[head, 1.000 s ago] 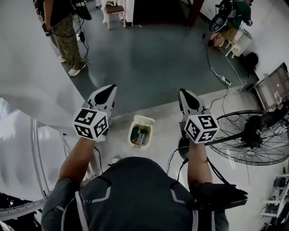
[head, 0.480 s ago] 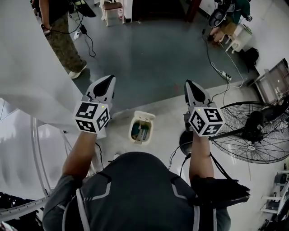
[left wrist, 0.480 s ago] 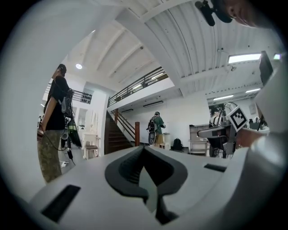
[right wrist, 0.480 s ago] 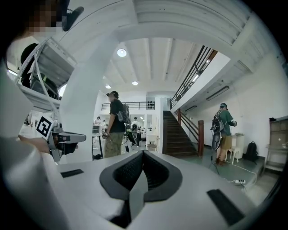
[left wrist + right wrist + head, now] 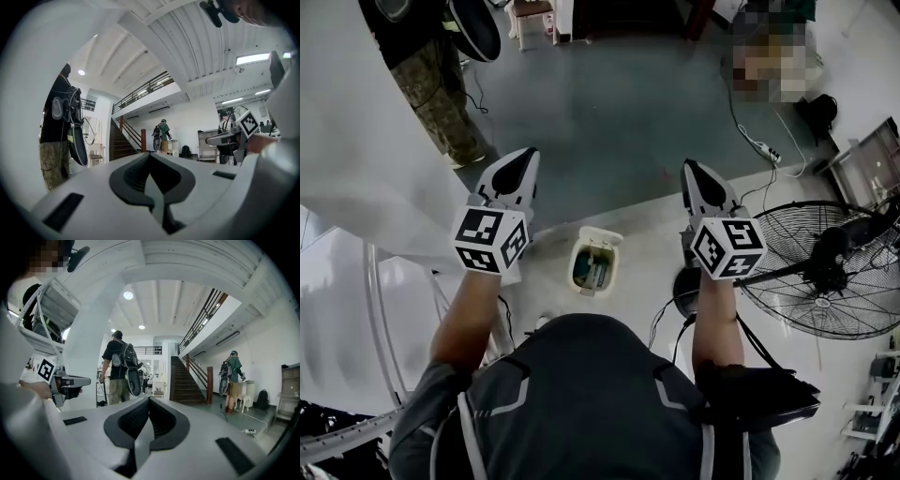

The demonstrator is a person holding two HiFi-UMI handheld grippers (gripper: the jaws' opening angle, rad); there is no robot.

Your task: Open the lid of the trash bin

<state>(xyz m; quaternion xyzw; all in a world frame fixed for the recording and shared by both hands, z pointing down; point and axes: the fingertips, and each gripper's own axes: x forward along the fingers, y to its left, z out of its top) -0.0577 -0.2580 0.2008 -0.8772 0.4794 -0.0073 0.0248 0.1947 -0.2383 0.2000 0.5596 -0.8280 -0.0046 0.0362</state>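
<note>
A small cream trash bin stands on the floor far below, between my two arms. Its top is open, and blue and green things show inside. My left gripper is held level, high above the floor, to the left of the bin. Its jaws are shut with nothing between them. My right gripper is level to the right of the bin, also shut and empty. Neither gripper touches the bin.
A large standing fan is at the right, close to my right arm. A white curved wall fills the left. A person stands at the upper left. A power strip and cable lie on the floor at the upper right.
Both grippers have kept nearly still and shut. The person at the upper left has shifted a little.
</note>
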